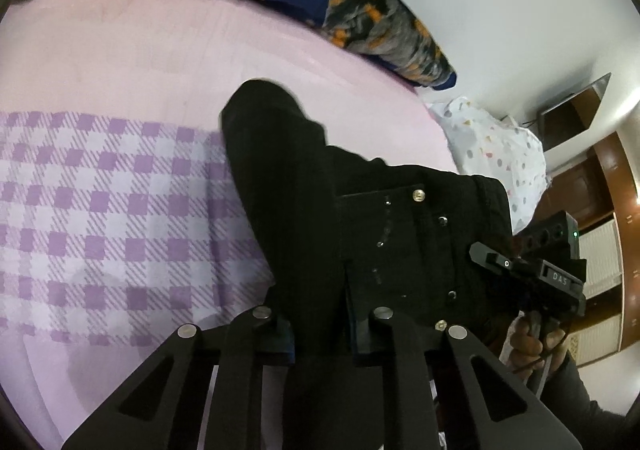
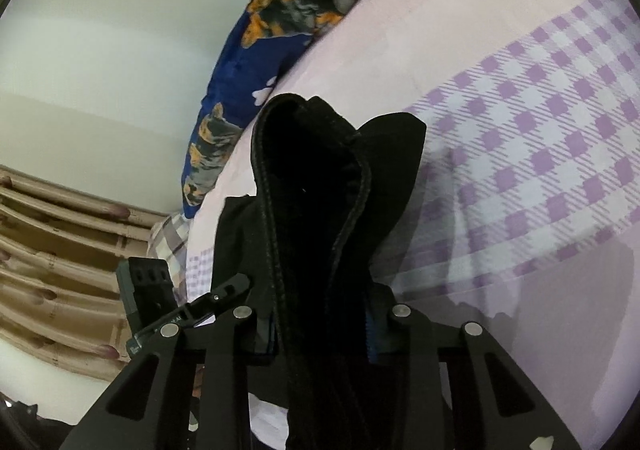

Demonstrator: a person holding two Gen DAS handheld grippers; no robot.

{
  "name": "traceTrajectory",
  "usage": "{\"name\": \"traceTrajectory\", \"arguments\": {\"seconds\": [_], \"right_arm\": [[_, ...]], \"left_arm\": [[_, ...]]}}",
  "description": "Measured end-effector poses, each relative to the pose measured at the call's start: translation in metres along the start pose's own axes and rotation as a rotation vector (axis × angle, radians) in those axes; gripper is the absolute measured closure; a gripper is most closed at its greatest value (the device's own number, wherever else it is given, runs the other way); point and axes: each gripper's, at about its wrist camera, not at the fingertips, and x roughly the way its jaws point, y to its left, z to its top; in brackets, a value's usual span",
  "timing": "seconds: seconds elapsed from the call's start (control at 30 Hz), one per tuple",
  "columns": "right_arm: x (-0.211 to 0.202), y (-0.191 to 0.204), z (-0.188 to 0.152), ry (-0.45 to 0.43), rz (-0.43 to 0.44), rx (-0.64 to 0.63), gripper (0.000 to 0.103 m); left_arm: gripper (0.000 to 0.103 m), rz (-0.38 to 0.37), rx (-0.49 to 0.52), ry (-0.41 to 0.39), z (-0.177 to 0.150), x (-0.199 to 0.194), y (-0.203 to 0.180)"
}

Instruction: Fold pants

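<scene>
Both grippers are gripping the black pants [image 1: 304, 177] right now, and the garment is hanging up off the bed [image 1: 120, 49], draped between the two tools. The left hand-held gripper [image 1: 322, 334] is pinching narrow on black cloth that runs up between its pads; rivets and a button are showing just beyond it, so I am judging this to be the waist end. The right hand-held gripper [image 2: 320, 330] is also closing narrow on the pants [image 2: 320, 177], with a thick stitched hem or band looping up out of its jaws. In the left view the right tool and the person's hand [image 1: 532, 338] are sitting just beside the cloth.

This is looking like the lift-and-carry part of a fold: the cloth is gathered and raised, not yet laid down. The next move is calling for both grips to travel together, keeping the fabric taut, then lowering it flat onto the purple checked sheet [image 1: 100, 209] so the edges meet.

As for containers, none are showing.
</scene>
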Motion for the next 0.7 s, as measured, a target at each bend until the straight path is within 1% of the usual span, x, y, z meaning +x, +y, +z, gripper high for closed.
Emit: {"name": "traceTrajectory", "arguments": {"seconds": [0.13, 0.27, 0.4, 0.57, 0.7], "right_arm": [[0.014, 0.021, -0.009, 0.017, 0.017, -0.017, 0.074], [0.042, 0.039, -0.017, 0.04, 0.057, -0.032, 0.074], [0.076, 0.057, -0.005, 0.067, 0.086, -0.05, 0.075], [0.118, 0.075, 0.016, 0.092, 0.104, -0.049, 0.075], [0.149, 0.086, 0.038, 0.101, 0.111, -0.042, 0.075]], "left_arm": [[0.086, 0.013, 0.009, -0.046, 0.001, -0.02, 0.004], [0.086, 0.031, -0.013, -0.093, 0.006, -0.044, 0.021], [0.086, 0.073, -0.026, -0.134, 0.015, -0.064, 0.041], [0.086, 0.139, -0.031, -0.167, 0.04, -0.082, 0.067], [0.086, 0.169, -0.034, -0.186, 0.06, -0.091, 0.08]]}}
